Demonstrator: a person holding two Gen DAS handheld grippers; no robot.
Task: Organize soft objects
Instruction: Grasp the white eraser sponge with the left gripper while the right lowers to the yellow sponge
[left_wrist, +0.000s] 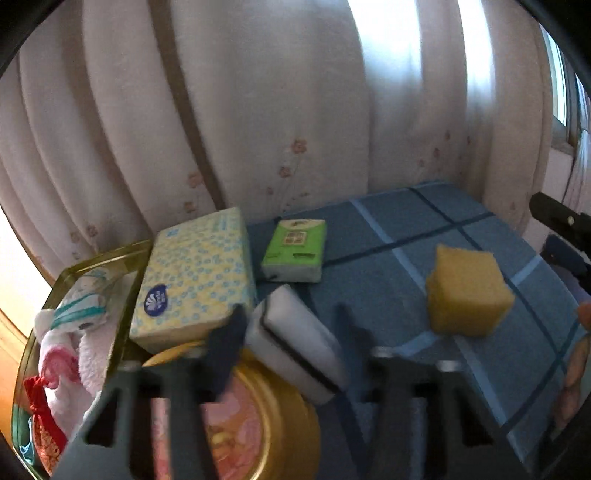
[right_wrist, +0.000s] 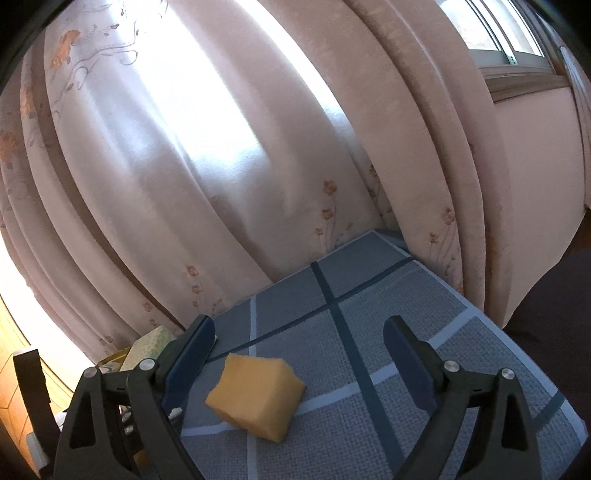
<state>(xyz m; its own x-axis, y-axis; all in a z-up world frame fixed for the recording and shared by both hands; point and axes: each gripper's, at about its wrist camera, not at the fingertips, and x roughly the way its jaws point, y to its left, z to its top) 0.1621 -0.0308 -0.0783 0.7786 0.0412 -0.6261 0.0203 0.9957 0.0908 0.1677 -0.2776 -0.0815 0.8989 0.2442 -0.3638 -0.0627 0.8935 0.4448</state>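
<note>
A: While L gripper (left_wrist: 291, 332) pinches the white sponge (left_wrist: 295, 343) at frame centre-bottom, R gripper (right_wrist: 299, 365) gapes, empty, round the yellow sponge (right_wrist: 256, 395).

B: Progress? Tray (left_wrist: 74, 269) lower left holds cloths; both sponges, green pack (left_wrist: 293, 249) remain out.

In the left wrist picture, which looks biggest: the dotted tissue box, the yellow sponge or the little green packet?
1. Dotted tissue box, clearly the largest.
2. Yellow sponge.
3. Green packet, smallest, though it lies farther back than the sponge, so those two may be closer in true size.
</note>
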